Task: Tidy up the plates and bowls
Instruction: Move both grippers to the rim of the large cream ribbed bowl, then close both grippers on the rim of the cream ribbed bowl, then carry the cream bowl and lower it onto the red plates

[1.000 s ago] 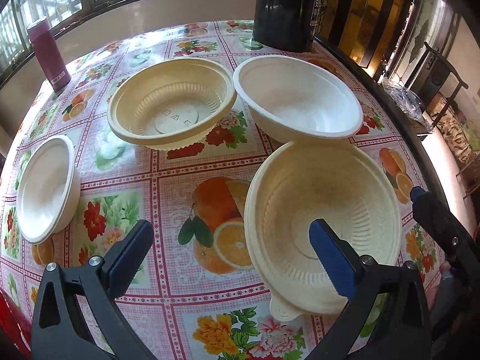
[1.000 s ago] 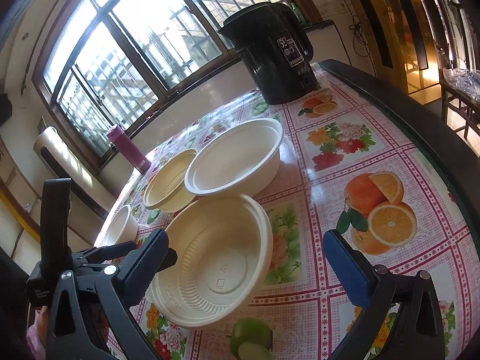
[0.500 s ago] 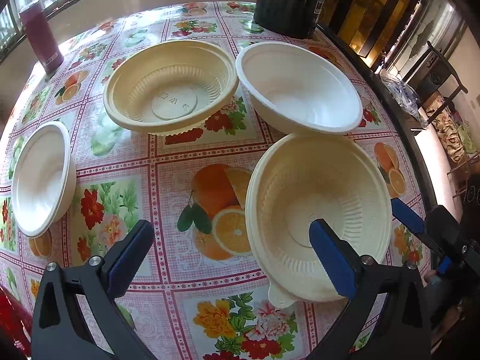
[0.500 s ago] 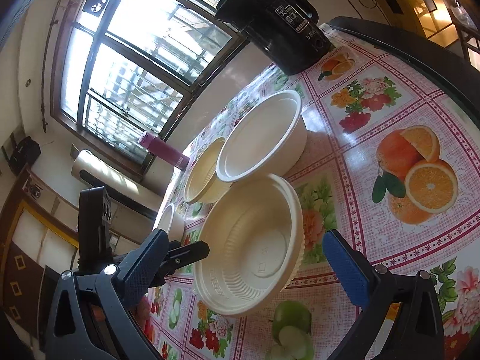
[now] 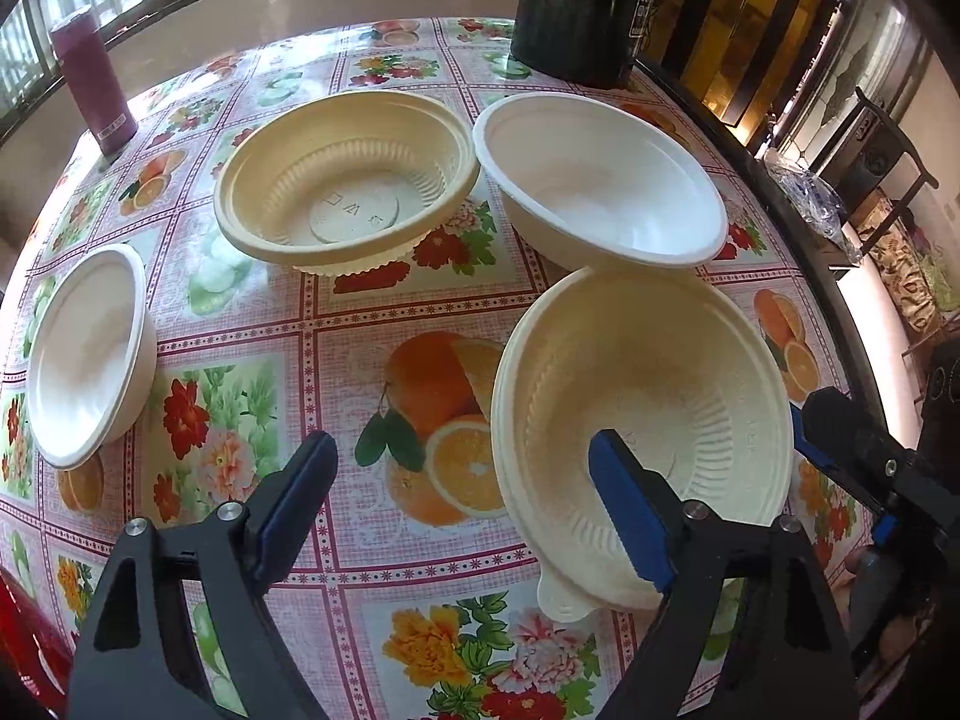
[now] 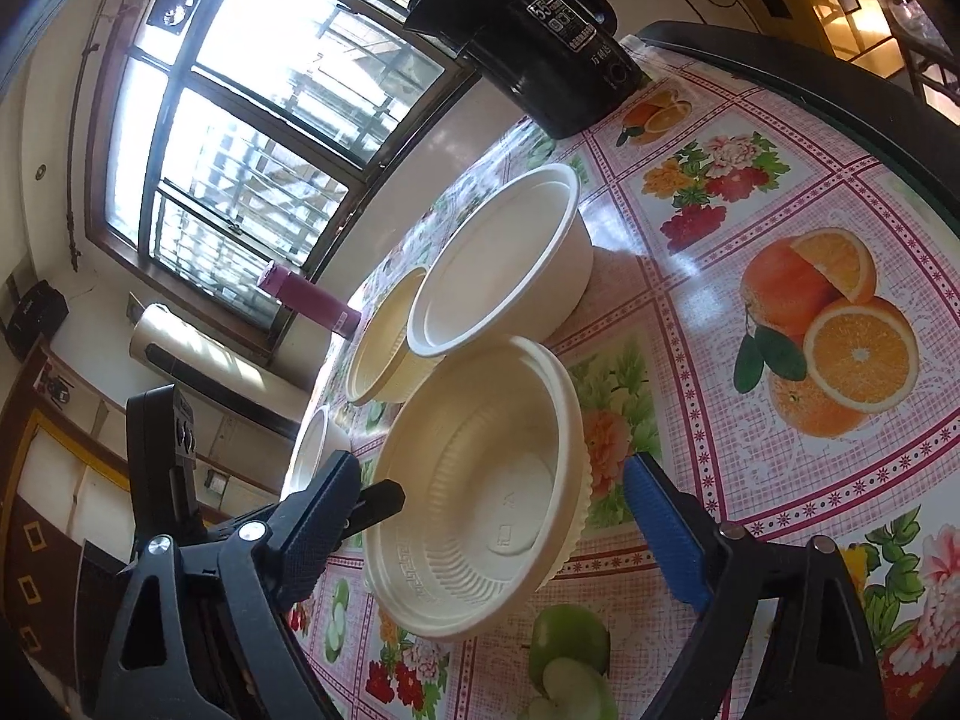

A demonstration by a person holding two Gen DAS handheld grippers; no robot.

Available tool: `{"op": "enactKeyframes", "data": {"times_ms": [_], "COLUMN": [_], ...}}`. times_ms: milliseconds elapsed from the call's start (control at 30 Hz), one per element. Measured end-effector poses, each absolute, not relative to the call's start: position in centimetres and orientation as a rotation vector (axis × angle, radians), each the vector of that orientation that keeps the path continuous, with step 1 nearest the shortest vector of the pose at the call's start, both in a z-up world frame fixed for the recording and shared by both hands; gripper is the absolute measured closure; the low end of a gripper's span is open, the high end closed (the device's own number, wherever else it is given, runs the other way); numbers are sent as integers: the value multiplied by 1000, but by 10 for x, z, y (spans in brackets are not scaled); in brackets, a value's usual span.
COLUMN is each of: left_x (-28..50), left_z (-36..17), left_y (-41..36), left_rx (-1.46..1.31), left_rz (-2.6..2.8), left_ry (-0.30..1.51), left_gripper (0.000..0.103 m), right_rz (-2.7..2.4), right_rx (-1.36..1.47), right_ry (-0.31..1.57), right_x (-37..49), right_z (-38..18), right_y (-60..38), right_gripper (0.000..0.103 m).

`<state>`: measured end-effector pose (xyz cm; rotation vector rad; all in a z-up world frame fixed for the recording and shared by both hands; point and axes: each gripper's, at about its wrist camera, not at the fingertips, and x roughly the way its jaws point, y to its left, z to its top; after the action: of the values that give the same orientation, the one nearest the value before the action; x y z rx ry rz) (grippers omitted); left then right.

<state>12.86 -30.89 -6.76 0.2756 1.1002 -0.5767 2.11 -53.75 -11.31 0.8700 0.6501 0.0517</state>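
Note:
Several disposable bowls stand on a fruit-print tablecloth. The nearest cream bowl (image 5: 642,408) (image 6: 480,492) lies between both grippers. My left gripper (image 5: 462,492) is open, its jaws closing: the right finger (image 5: 624,504) hangs over the bowl's inside and the left finger is outside, with the near-left rim between them and untouched. My right gripper (image 6: 492,516) is open and also closing, at the bowl's right rim (image 5: 792,420), with no pad pressing. Behind are a large white bowl (image 5: 600,180) (image 6: 498,264), a second cream bowl (image 5: 348,180) (image 6: 384,348) and a small white bowl (image 5: 84,354) (image 6: 312,444).
A black kettle (image 5: 582,6) (image 6: 528,42) stands at the table's far edge and a maroon bottle (image 5: 93,84) at the far left. The table's dark rim (image 5: 840,300) curves along the right, with a chair beyond it. A red object (image 5: 24,648) shows at the bottom left.
Both grippers' jaws have narrowed. The right gripper has rolled and come in beside the near cream bowl's right rim. The left gripper has kept its place over the bowl.

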Motion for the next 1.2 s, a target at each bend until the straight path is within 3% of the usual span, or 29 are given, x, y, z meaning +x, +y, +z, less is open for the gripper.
{"op": "enactKeyframes", "data": {"times_ms": [67,167,200,267,433,567,767,1200], "left_x": [131,132,131,130,126,123,114,99], "left_z": [-70,-75,-77,-79,-79,-81,-79,-77], "left_y": [-306,-305,-306,-306,-306,-302,-296,-249], "left_rx": [257,248,248,237,229,223,233,215], "left_rz": [-578,-575,-577,-590,-596,-605,-615,-573], "left_ry": [1112,1125,1128,1137,1126,1127,1125,1121], "left_gripper": [39,50,54,72,91,92,92,92], "right_rz": [38,11,6,-19,-25,-18,1,7], "right_rx": [851,838,834,810,756,743,709,744], "right_ry": [652,660,660,665,682,705,720,730], "right_x": [21,22,22,22,24,27,27,12], "right_z": [-113,-116,-117,-117,-117,-120,-121,-121], "right_y": [-537,-537,-537,-537,-532,-528,-518,-475], "right_gripper": [30,41,50,60,72,72,91,92]}}
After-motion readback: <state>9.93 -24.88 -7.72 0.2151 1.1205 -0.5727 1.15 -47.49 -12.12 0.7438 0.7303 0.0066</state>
